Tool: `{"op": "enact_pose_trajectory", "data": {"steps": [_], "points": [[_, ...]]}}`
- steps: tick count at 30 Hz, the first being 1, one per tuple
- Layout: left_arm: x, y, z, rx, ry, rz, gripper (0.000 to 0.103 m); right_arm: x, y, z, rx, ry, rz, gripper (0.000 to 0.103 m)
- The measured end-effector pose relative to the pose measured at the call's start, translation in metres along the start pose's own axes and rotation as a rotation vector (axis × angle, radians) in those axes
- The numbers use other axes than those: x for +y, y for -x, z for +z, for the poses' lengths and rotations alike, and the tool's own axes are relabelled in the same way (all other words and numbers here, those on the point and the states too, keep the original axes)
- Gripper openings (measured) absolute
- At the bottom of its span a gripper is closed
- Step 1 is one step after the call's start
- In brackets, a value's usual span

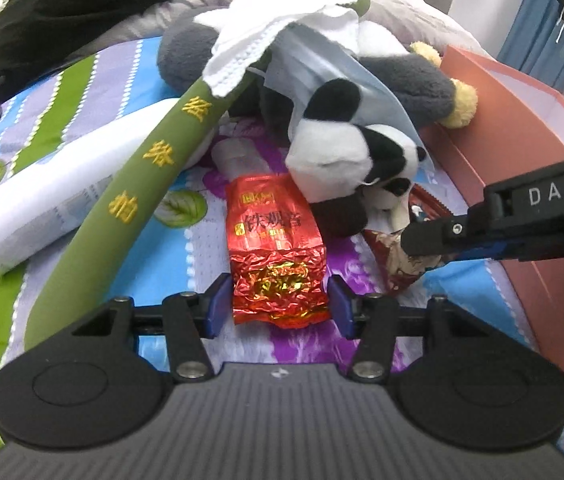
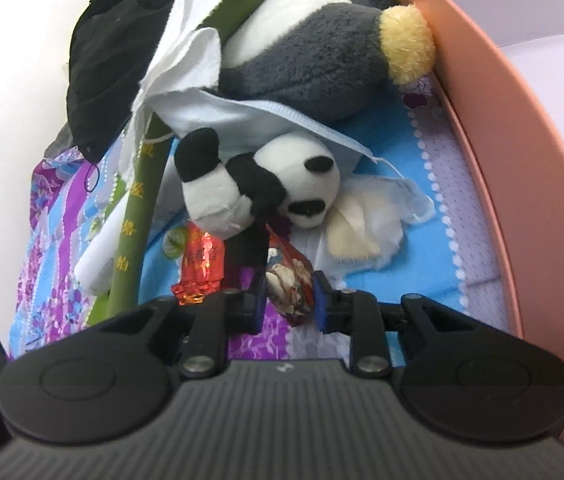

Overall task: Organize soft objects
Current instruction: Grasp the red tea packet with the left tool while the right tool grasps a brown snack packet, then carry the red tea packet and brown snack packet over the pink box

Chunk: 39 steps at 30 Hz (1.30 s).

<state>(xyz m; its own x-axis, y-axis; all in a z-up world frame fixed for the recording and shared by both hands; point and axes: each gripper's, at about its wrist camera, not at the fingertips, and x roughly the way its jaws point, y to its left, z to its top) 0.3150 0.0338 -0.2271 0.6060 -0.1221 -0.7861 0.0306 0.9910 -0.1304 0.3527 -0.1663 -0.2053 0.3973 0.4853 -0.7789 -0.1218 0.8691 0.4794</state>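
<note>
We have two small foil sachets in hand's reach low in the middle of both views. The crinkled red foil tea sachet lies flat on the flowered bedsheet, and our left gripper straddles its near end with the blue pads spread on either side; they look just beside the foil, not yet pressing it. The darker, flower-printed foil sachet sits between the narrowed jaws of our right gripper; the left pad looks against it, but we cannot tell whether the right pad presses it too.

Just above both sachets, the black-and-white plush panda lies with its dark limb draped over them, under a pale blue face mask and crumpled white tissue. A grey plush with yellow tips rests behind it, against the salmon-pink box along the right edge. A green padded strap with yellow embroidery runs diagonally across the left.

We judge the main risk to be slippage: the foil is slick and thin, so a shallow pinch at its edge could let either sachet slide out. Lifting could also drag the panda's limb, and the mask's loop might snag and pull the pile along.
</note>
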Motion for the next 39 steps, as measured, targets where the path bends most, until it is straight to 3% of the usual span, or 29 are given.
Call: {"op": "enact_pose_trajectory", "data": {"steps": [15,30,39], "points": [[-0.003,0.100,-0.030,-0.036,0.100,-0.013,0.057,0.020,0.066,-0.054,-0.068,0.086,-0.072,0.027],[-0.028,0.191,-0.059,-0.082,0.093,-0.060,0.057,0.041,0.150,-0.117,-0.182,0.094,-0.088,0.027],[-0.046,0.219,-0.032,-0.129,0.080,-0.124,0.057,0.046,0.192,-0.109,-0.294,0.110,-0.095,0.027]]}}
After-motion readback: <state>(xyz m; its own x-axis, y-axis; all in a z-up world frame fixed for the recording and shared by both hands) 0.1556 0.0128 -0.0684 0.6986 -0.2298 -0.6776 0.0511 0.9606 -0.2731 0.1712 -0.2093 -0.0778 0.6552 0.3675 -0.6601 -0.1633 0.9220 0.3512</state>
